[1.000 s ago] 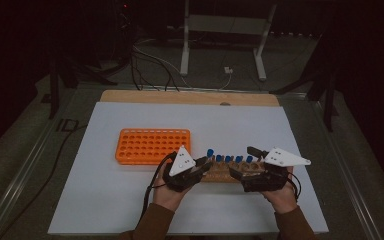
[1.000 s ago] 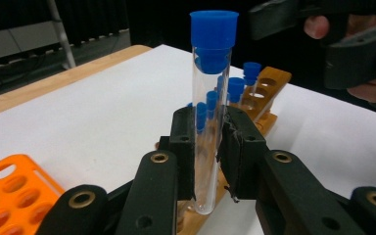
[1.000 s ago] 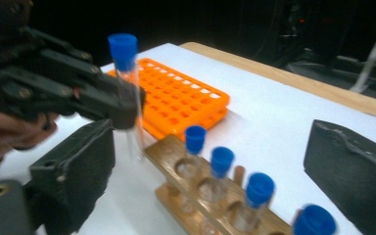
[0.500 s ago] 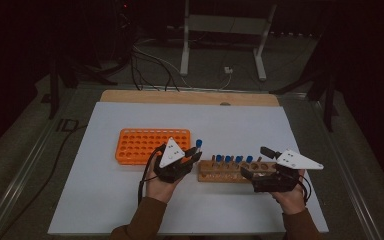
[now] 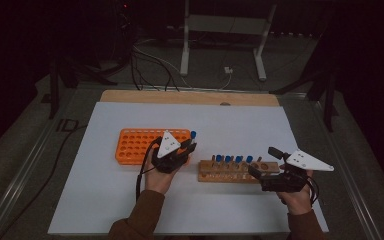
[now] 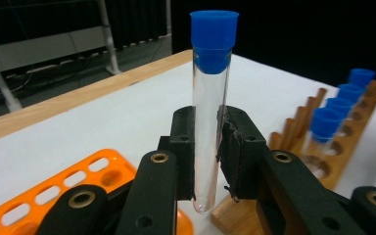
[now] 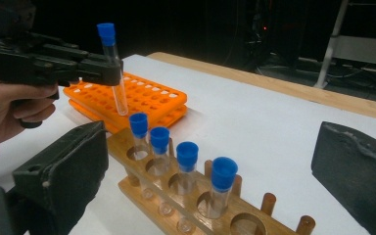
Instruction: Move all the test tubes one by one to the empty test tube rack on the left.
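Closest to the camera in the high view, the right gripper point(image 5: 260, 167) sits low by the right end of the wooden rack point(image 5: 230, 175), and in the right gripper view its fingers point(image 7: 61, 169) are spread wide with nothing between them, the rack's end lying in the gap. That rack lies on the white tabletop point(image 5: 240, 125) with four blue-capped tubes point(image 7: 186, 164) standing upright in a row of holes, plus an empty hole point(image 7: 247, 227) at the near end in that view. A bit further over, the left gripper point(image 5: 190, 148) has its fingers point(image 6: 183, 147) clamped tight on a clear test tube point(image 6: 210, 107) with a blue cap point(image 6: 214, 41), gripping it around the lower half so it stands upright, rounded bottom poking out below the pads. The tube is held up in the air, between the wooden rack and the orange rack point(image 5: 135, 145), right by the orange rack's near corner. Behind all that, the wooden edge point(image 5: 190, 97) of the tabletop.
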`<action>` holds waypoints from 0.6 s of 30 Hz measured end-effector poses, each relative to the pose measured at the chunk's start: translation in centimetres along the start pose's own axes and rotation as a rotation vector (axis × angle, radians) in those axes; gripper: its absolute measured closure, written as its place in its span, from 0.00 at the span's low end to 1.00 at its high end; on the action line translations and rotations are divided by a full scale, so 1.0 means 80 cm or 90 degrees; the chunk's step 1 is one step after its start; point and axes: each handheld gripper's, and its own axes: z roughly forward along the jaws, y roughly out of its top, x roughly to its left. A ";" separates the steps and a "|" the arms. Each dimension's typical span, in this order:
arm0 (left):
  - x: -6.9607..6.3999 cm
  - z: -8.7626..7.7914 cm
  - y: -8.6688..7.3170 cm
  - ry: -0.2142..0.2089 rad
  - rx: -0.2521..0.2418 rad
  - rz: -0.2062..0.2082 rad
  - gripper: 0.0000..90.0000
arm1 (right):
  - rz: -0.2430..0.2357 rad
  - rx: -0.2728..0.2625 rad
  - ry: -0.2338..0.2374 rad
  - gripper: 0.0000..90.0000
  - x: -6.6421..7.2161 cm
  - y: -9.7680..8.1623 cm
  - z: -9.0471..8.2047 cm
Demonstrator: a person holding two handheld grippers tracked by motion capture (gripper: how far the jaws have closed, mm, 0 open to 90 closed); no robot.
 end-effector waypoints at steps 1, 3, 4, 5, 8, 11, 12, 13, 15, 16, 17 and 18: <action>0.003 0.001 -0.001 0.004 0.002 -0.002 0.85 | 0.001 0.000 -0.001 0.01 -0.001 0.000 0.000; 0.007 0.003 -0.003 0.009 0.007 -0.003 0.85 | 0.004 0.000 0.000 0.01 -0.002 -0.001 0.000; 0.008 0.004 -0.004 0.010 0.009 -0.006 0.85 | 0.004 0.000 0.000 0.01 -0.002 -0.001 0.000; 0.010 0.005 -0.005 0.013 0.011 -0.007 0.85 | 0.004 0.000 0.000 0.01 -0.002 -0.001 0.000; 0.013 0.008 -0.008 0.018 0.020 -0.007 0.85 | 0.004 0.001 0.000 0.01 -0.002 -0.001 0.000; 0.016 0.011 -0.012 0.024 0.029 -0.004 0.85 | 0.004 0.001 0.000 0.01 -0.002 -0.001 0.000; 0.017 0.012 -0.014 0.030 0.032 -0.002 0.85 | 0.004 0.001 0.000 0.01 -0.002 -0.001 0.000; 0.017 0.013 -0.016 0.034 0.032 -0.002 0.85 | 0.005 0.001 0.001 0.01 -0.002 -0.001 0.000; 0.019 0.015 -0.020 0.037 0.038 -0.005 0.85 | 0.005 0.002 0.001 0.01 -0.002 -0.002 0.000; 0.020 0.015 -0.022 0.039 0.040 -0.005 0.85 | 0.005 0.003 0.002 0.01 -0.002 -0.002 0.000; 0.020 0.016 -0.024 0.041 0.044 -0.008 0.85 | 0.006 0.003 0.003 0.01 -0.002 -0.002 0.000; 0.021 0.017 -0.028 0.043 0.048 -0.012 0.85 | 0.005 0.004 0.002 0.01 -0.001 -0.002 0.001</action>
